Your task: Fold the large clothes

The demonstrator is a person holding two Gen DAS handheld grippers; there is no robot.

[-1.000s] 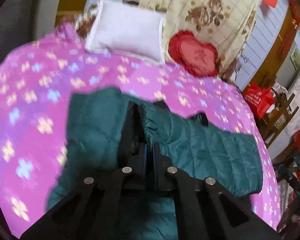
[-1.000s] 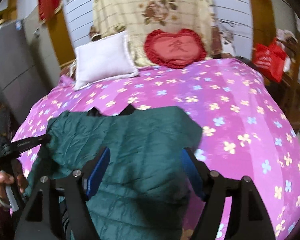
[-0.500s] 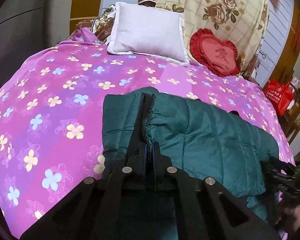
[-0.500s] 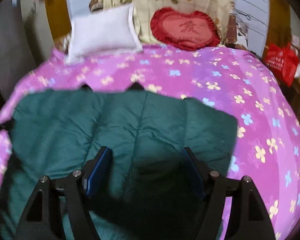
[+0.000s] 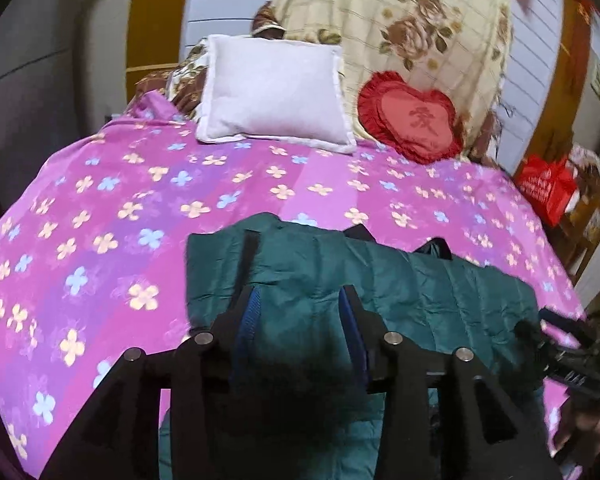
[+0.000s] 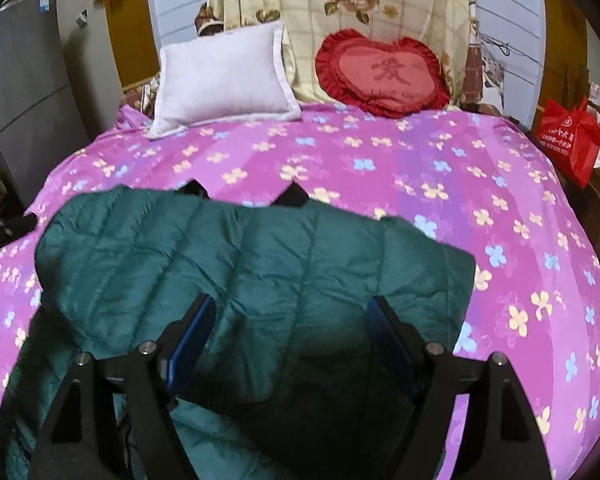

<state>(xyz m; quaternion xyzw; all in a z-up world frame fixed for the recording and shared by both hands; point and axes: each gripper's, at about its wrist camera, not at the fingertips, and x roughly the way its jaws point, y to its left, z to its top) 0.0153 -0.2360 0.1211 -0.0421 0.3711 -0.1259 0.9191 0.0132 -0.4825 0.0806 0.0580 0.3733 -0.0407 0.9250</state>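
A dark green quilted jacket (image 6: 260, 248) lies spread on the pink flowered bed cover (image 6: 420, 168), folded over on itself. It also shows in the left wrist view (image 5: 400, 280). My left gripper (image 5: 300, 300) is open just above the jacket's left edge, with nothing between its blue pads. My right gripper (image 6: 292, 308) is open wide over the jacket's near middle and holds nothing. The right gripper shows at the right edge of the left wrist view (image 5: 560, 344).
A white pillow (image 6: 220, 76) and a red heart cushion (image 6: 384, 72) lean at the head of the bed. A red bag (image 6: 572, 136) hangs at the right. A grey cabinet (image 6: 24, 92) stands at the left.
My left gripper was shut on the jacket's edge and has opened and let it go. The jacket has settled flat. My right gripper stayed open and drew back slightly.
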